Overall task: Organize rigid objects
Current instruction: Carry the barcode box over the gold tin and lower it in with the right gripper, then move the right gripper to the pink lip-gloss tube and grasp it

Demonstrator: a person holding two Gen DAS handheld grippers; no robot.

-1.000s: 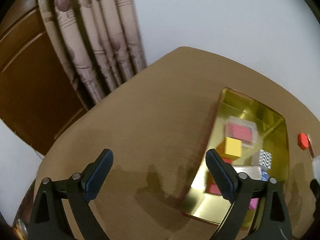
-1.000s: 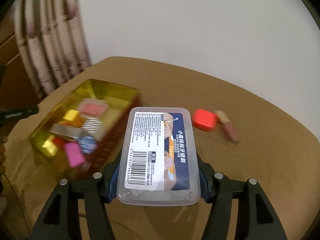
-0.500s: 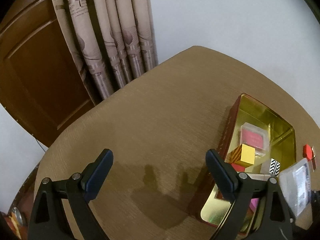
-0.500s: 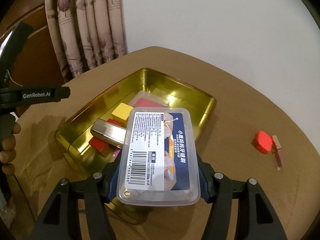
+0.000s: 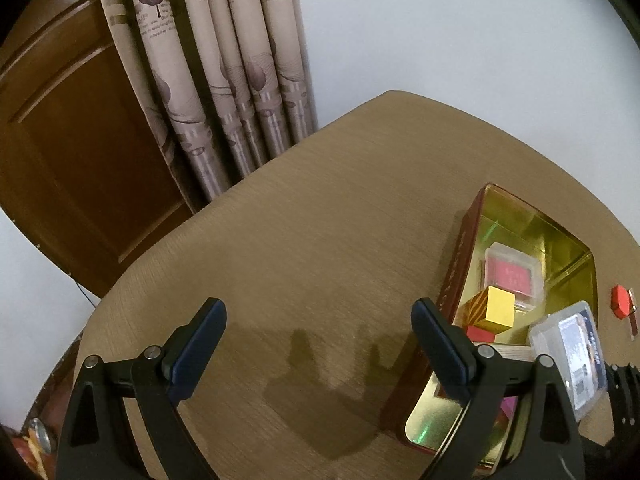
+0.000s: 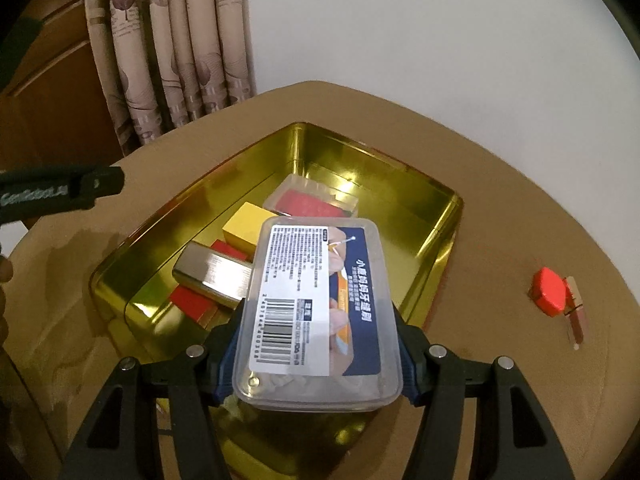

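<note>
My right gripper (image 6: pixel 318 356) is shut on a clear plastic box (image 6: pixel 316 312) with a blue and white barcode label, held over the near part of the gold tin (image 6: pixel 424 188). Inside the tin lie a yellow block (image 6: pixel 246 226), a clear case with a red insert (image 6: pixel 312 200), a silver bar (image 6: pixel 212 274) and red blocks (image 6: pixel 192 300). In the left wrist view the same tin (image 5: pixel 532 220) sits at the right with the clear plastic box (image 5: pixel 576 354) hanging over it. My left gripper (image 5: pixel 320 344) stands open over bare table, left of the tin.
A red octagonal piece (image 6: pixel 548 290) and a small wooden clip (image 6: pixel 576 312) lie on the round brown table (image 6: pixel 500 200) right of the tin. Curtains (image 5: pixel 224 80) and a wooden door (image 5: pixel 68 152) stand behind the table. A white wall fills the background.
My right gripper carried the clear box leftward from beside the tin to over it. The left gripper stayed open and nearly still.
</note>
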